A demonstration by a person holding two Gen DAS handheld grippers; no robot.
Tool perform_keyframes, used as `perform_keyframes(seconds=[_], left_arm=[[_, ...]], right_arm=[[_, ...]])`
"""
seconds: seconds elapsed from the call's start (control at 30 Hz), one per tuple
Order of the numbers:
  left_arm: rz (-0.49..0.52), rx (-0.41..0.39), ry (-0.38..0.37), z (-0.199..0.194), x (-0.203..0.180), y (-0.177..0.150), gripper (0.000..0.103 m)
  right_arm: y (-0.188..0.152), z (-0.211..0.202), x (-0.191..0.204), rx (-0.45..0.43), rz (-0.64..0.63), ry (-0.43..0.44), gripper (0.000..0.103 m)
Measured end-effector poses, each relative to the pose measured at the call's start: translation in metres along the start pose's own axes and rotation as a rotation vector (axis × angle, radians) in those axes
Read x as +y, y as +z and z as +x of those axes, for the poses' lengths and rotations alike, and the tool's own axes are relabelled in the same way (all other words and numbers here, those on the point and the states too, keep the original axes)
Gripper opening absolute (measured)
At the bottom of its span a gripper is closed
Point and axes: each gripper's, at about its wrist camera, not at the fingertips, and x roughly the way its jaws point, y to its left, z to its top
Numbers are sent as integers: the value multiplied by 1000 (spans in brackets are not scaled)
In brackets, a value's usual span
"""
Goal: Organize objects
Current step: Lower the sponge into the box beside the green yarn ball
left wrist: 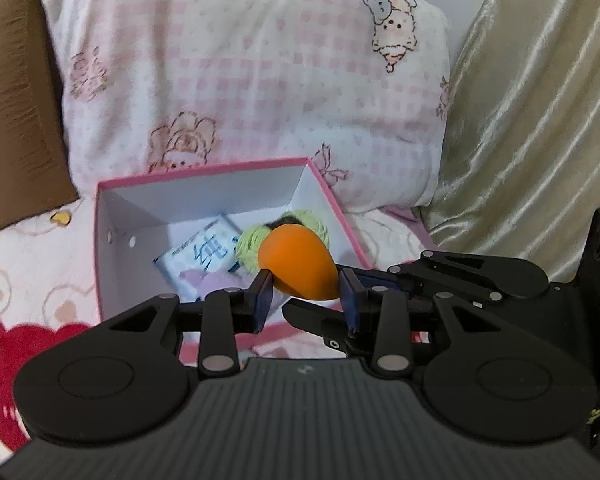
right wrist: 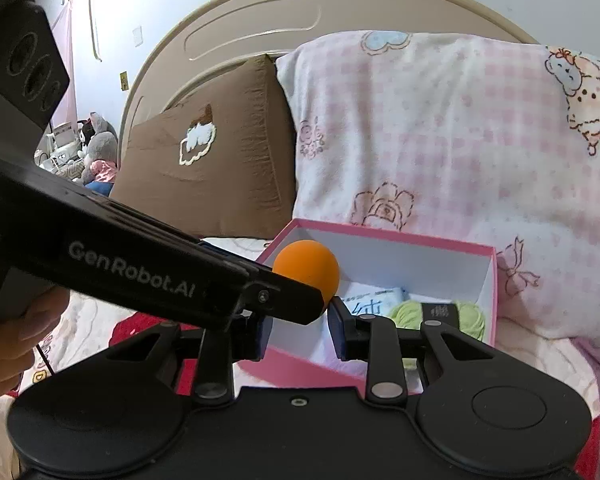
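Left gripper (left wrist: 305, 294) fingers clamped on orange sponge (left wrist: 298, 266) above pink box (left wrist: 332, 196); right gripper (right wrist: 300, 330) fingers parted, holding nothing.

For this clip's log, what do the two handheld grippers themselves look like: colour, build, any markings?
Both are matte black plastic. The left gripper and right gripper each have linkage arms with silver pivot pins, two round hubs, a ribbed grey body, and jaws lined with dark blue pads. Seen from the right wrist view, the left unit carries pale "GenRobot.AI" lettering on its side and a bare hand grips it.
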Motion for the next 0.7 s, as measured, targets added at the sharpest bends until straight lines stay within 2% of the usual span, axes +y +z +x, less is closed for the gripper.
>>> perform_keyframes(seconds=[0.17,0.37,0.47,0.7], left_arm=[[-38,3,-32,28,7,15,34],[-57,1,-30,73,14,32,33],[-113,4,-58,93,22,38,33],[-137,41,-101,128,28,49,33]], right_arm=[[11,16,-23,27,37,-16,35],[19,50,-50,54,58,-68,35],[21,66,-69,71,94,-82,35],[17,89,-98,107,140,-111,35]])
